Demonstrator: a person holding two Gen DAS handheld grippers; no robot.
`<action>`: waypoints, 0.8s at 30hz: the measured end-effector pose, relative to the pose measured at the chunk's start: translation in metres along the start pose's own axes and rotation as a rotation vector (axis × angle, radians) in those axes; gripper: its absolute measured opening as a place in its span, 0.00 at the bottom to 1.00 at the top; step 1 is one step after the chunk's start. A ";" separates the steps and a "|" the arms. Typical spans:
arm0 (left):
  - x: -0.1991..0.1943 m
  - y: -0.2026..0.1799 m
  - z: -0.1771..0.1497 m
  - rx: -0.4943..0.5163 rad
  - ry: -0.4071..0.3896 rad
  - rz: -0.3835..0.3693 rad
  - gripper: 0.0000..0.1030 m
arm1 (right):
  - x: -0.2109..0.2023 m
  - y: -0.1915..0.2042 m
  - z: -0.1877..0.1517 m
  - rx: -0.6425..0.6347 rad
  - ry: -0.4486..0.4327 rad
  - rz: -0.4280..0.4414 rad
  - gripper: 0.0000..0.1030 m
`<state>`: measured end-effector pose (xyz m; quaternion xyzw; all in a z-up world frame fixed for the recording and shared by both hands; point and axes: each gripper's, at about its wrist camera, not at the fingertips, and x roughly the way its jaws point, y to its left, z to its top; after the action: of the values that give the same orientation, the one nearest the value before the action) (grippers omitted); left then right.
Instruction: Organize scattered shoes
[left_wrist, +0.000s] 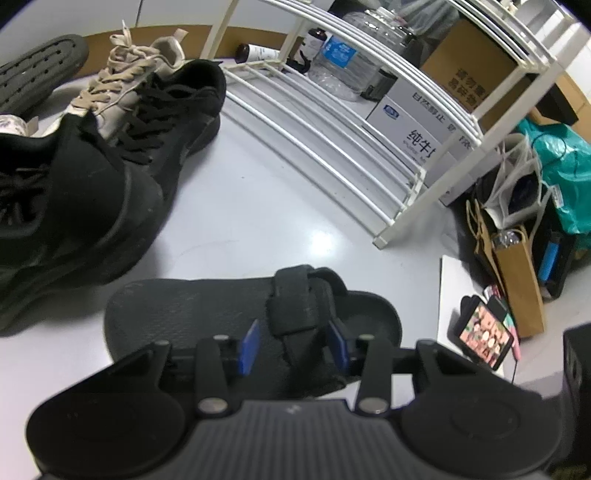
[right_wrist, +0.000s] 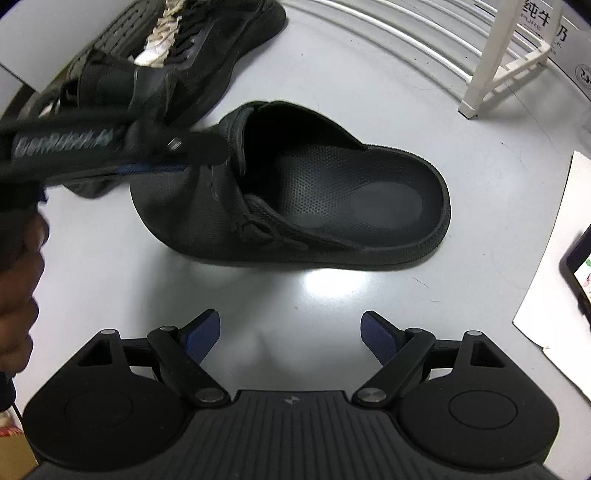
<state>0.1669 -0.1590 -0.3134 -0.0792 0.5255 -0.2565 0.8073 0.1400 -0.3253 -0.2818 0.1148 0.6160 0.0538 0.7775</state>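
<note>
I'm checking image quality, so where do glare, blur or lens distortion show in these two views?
Left wrist view: glare patch on the floor, shoe rack bars bowed by fisheye. Right wrist view: glare beside the black sandal, left gripper motion-blurred.

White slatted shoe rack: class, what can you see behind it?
Behind the white slatted shoe rack: a clear water jug, dark bottles and printed cardboard boxes. The rack's bars partly cover them.
</note>
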 end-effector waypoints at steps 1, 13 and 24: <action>-0.003 0.001 0.000 0.002 0.000 0.001 0.42 | 0.000 -0.001 0.002 0.015 -0.008 0.004 0.85; -0.060 0.027 -0.025 0.040 0.027 0.089 0.51 | 0.013 -0.009 0.009 0.059 -0.063 0.015 0.85; -0.102 0.073 -0.062 0.002 -0.028 0.197 0.65 | 0.013 0.005 0.014 0.053 -0.098 0.086 0.85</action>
<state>0.1040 -0.0369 -0.2868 -0.0299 0.5193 -0.1753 0.8359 0.1566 -0.3185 -0.2903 0.1643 0.5730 0.0651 0.8003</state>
